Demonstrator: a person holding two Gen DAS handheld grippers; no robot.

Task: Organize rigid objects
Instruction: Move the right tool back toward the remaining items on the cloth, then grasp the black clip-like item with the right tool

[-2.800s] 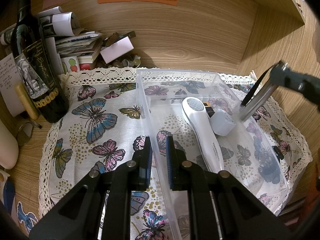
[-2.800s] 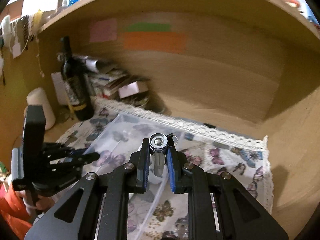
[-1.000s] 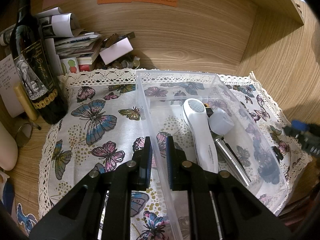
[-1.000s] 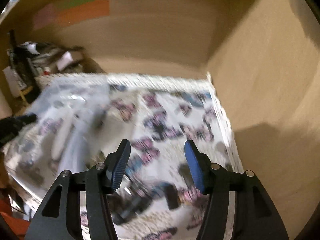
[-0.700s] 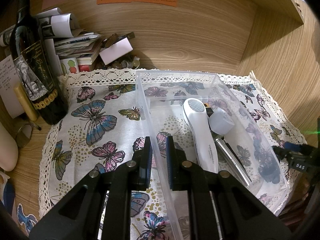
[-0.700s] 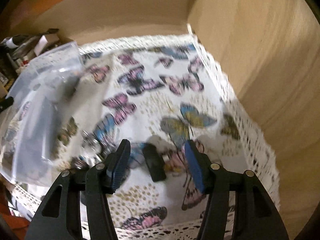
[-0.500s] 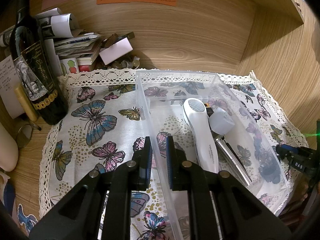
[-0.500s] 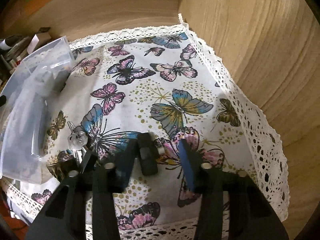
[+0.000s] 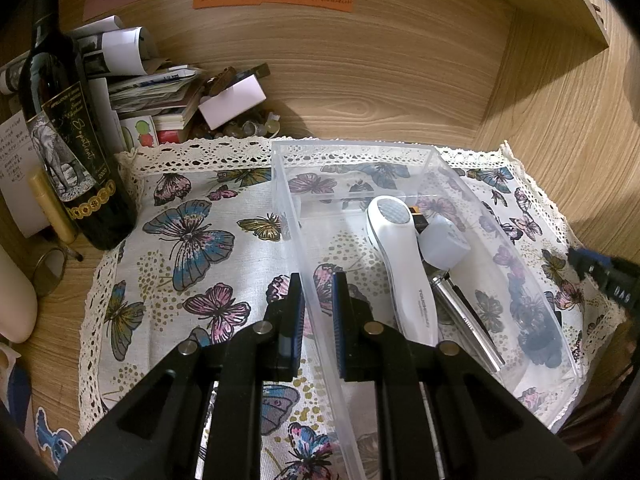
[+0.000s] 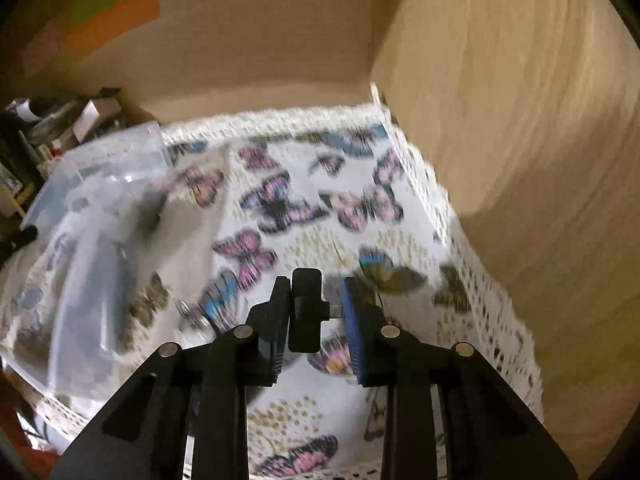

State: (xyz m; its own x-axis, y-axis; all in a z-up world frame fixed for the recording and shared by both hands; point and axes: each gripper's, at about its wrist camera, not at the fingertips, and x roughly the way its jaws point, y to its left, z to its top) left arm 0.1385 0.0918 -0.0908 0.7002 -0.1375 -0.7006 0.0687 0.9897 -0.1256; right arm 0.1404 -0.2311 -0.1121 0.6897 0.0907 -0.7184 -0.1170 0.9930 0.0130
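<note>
Clear plastic bin (image 9: 400,152) holds white handheld device (image 9: 404,264), translucent cap (image 9: 442,242), metal cylinder (image 9: 464,312). Small black adapter (image 10: 306,308) lifted above cloth.

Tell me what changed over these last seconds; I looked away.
The right gripper dropped the silver flashlight into the clear bin, swung right over the cloth, and closed on a small black adapter. The left gripper stayed clamped on the bin's wall.

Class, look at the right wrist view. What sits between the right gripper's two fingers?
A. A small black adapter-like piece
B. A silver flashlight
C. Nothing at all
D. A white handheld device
A: a small black adapter-like piece stands between the fingers of the right gripper, above the butterfly cloth, while the white device lies in the clear bin.
</note>
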